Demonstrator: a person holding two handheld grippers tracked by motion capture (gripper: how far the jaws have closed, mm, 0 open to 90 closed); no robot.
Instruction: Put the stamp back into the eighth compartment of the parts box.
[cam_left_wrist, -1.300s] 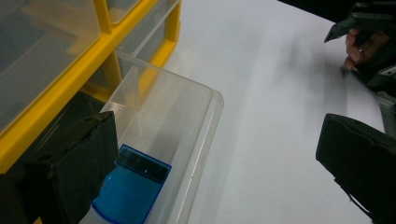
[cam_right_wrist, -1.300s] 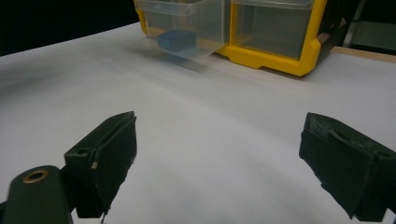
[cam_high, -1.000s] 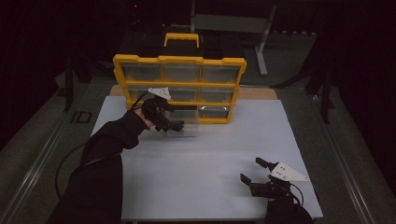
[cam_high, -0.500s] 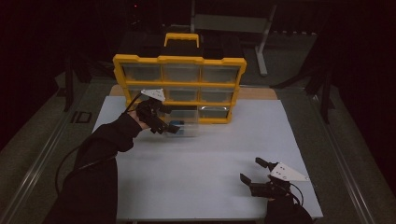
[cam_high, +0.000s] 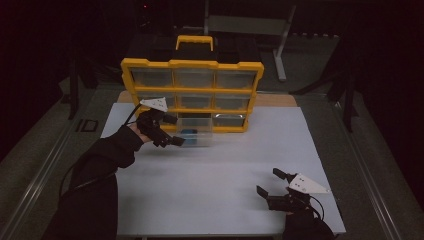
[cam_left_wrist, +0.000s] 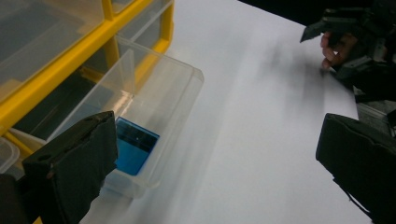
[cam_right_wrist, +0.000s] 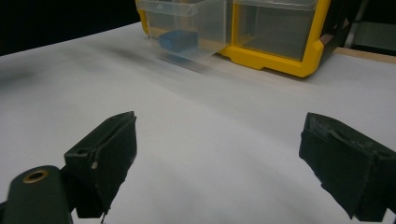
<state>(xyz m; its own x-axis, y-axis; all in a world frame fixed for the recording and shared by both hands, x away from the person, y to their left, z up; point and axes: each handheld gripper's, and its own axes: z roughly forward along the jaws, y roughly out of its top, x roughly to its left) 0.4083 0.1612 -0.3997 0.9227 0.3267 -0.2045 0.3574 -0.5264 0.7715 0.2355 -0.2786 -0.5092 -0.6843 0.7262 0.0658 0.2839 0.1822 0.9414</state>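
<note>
A yellow organiser (cam_high: 192, 65) with clear drawers stands at the back of the white table. Its bottom middle drawer (cam_high: 197, 134) is pulled out onto the table, and a flat blue piece (cam_high: 189, 133) lies inside it. My left gripper (cam_high: 175, 131) hovers open at the drawer's left side, holding nothing. In the left gripper view the drawer (cam_left_wrist: 159, 88) and the blue piece (cam_left_wrist: 135, 145) sit just beyond the left jaw. My right gripper (cam_high: 268, 181) rests open and empty near the front right of the table. From there the drawer (cam_right_wrist: 191, 18) and blue piece (cam_right_wrist: 177, 39) show far ahead.
The white sheet (cam_high: 215, 185) covers the table between the two grippers. Behind the organiser are its black and yellow handle (cam_high: 194, 42) and a grey stand (cam_high: 250, 25). The surroundings are dark. The person's other hand (cam_left_wrist: 341, 44) shows at the top right of the left gripper view.
My left gripper has drifted a little to the left, away from the drawer's front. The drawer stays pulled out. The right gripper has not moved.
</note>
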